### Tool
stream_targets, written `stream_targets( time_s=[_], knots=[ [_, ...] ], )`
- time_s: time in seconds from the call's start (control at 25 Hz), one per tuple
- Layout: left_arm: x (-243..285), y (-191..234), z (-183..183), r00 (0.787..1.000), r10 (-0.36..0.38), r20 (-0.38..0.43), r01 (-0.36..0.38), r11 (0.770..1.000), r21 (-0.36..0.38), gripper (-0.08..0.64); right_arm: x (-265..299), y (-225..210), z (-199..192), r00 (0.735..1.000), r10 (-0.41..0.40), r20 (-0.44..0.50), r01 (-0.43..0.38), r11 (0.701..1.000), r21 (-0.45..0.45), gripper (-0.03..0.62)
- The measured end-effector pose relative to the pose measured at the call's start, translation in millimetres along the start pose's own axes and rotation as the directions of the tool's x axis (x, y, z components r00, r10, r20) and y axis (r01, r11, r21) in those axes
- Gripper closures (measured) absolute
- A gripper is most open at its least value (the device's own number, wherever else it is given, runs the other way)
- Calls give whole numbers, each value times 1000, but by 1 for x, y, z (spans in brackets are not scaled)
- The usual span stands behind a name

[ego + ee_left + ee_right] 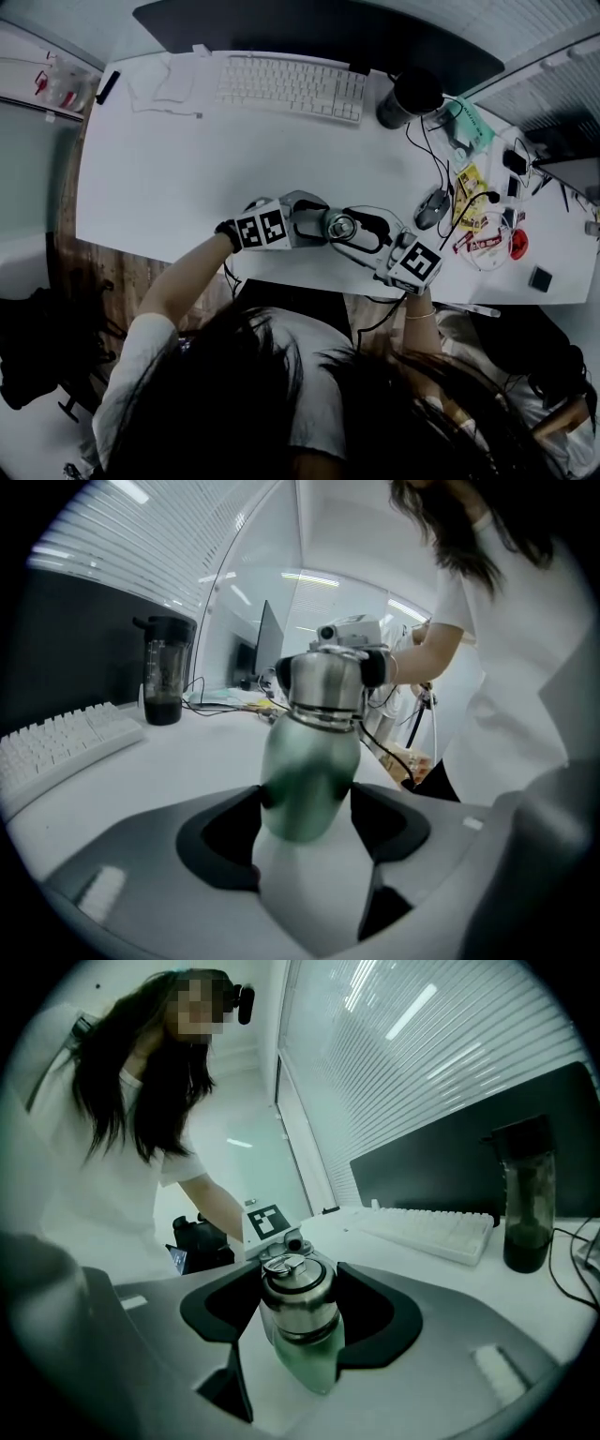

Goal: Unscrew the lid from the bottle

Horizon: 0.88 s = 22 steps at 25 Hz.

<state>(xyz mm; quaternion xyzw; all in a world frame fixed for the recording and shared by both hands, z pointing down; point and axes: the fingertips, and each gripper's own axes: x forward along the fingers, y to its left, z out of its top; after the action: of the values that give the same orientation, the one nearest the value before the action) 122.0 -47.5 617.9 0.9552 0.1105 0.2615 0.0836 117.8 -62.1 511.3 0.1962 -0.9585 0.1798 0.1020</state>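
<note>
Desk [159, 178]: a broad bare stretch across left and centre of frame, open from the front edge up to the keyboard [291, 86]. Top centre is blocked by the keyboard, with the monitor [319, 28] behind it. A dark tumbler [409, 97] stands upper right, just off the keyboard's end. Right third is cluttered: cables [436, 155], mouse [431, 208], small items beyond. Lower centre, near the front edge: bottle [339, 226], left tool [314, 223] closing off its left side, right tool [364, 230] clamped on the lid [298, 1288]. Its far side faces bare desk.
</note>
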Motion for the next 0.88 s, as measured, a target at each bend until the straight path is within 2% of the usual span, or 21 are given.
stream_targets(
  time_s=[0.52, 0.72, 0.88],
  knots=[
    [-4, -2, 1, 999, 40, -15, -40, 999, 2, 207, -7, 6, 20, 1000, -8, 30, 9, 1000, -15, 347],
    [-20, -4, 7, 997, 78, 1, -78, 997, 4, 207, -13, 14, 30, 999, -40, 36, 41, 998, -38, 347],
    [-37, -6, 20, 993, 117, 29, -118, 993, 16, 207, -21, 21, 42, 994, -95, 53, 97, 994, -45, 347]
  ],
)
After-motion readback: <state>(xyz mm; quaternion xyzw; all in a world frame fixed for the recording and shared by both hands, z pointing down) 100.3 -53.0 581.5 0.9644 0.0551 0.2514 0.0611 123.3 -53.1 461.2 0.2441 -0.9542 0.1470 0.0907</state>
